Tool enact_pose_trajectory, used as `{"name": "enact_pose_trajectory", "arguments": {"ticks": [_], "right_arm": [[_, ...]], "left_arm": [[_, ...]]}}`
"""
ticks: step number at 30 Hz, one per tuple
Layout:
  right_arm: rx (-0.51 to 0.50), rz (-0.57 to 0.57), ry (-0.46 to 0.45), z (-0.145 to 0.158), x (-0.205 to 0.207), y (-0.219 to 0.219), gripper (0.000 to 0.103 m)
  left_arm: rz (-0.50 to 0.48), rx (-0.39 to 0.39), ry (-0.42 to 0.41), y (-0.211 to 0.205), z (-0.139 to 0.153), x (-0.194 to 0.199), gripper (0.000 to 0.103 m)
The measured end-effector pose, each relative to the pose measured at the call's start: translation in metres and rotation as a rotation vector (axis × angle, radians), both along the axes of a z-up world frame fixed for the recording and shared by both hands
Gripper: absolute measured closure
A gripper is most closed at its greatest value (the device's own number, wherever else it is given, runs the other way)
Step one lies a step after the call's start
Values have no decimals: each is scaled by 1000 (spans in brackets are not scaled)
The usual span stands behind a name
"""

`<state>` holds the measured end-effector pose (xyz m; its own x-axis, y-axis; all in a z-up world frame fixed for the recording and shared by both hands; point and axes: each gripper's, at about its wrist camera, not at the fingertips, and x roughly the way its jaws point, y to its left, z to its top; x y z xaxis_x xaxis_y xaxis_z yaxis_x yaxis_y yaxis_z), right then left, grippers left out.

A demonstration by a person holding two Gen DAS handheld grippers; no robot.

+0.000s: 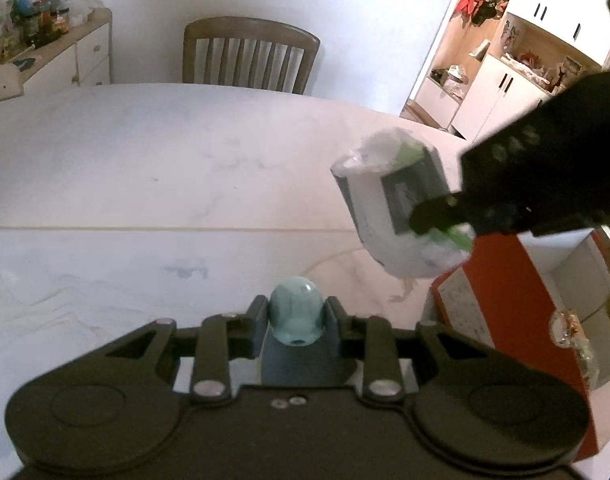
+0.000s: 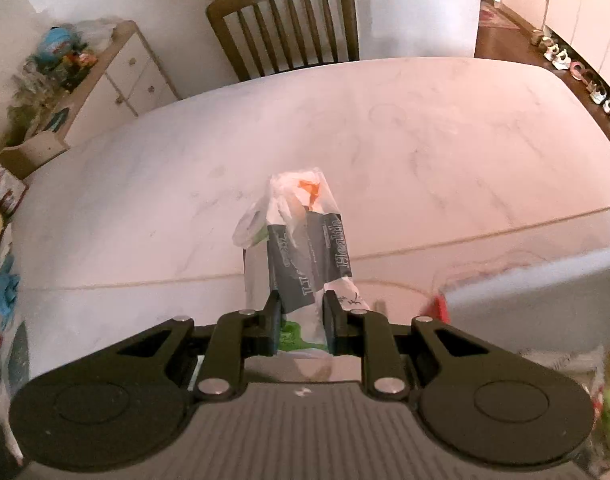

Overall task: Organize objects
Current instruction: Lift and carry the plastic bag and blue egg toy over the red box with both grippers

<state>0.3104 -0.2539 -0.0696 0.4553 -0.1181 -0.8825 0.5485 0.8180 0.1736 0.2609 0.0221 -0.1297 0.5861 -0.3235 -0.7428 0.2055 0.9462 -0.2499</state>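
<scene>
Plastic packet (image 2: 301, 248) in my right gripper (image 2: 301, 322) looks light, soft and crinkly, likely to slip or fold, so I judge a hold low across its printed band is best. It hangs in the air above the pale table (image 2: 425, 152), near the red box (image 1: 509, 296). Both right jaws are pressed against its lower end. My left gripper (image 1: 295, 320) is closed snugly around a pale blue egg-shaped thing (image 1: 295, 312), which looks smooth and possibly slippery.

Pale blue rounded bottle (image 1: 295, 318): clamped between the left tool (image 1: 293, 320) fingers, domed end pointing forward. White plastic packet (image 2: 301, 248) with dark grey label and green print: crumpled, clamped between the right tool (image 2: 303, 320) fingers, projecting forward above the counter (image 2: 425, 152).
</scene>
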Motion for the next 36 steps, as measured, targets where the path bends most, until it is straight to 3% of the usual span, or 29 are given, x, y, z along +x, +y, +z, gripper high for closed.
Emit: {"name": "enact_pose_trajectory", "arguments": {"ticks": [13, 18, 36], "right_arm": [[47, 43, -41, 48, -83, 12, 82], [18, 57, -42, 64, -109, 9, 82], [-22, -41, -78, 80, -214, -72, 82]], "left_arm": [[24, -39, -20, -3, 46, -30, 75], [-5, -52, -44, -19, 67, -42, 75], [-106, -94, -99, -112, 109, -50, 75]]}}
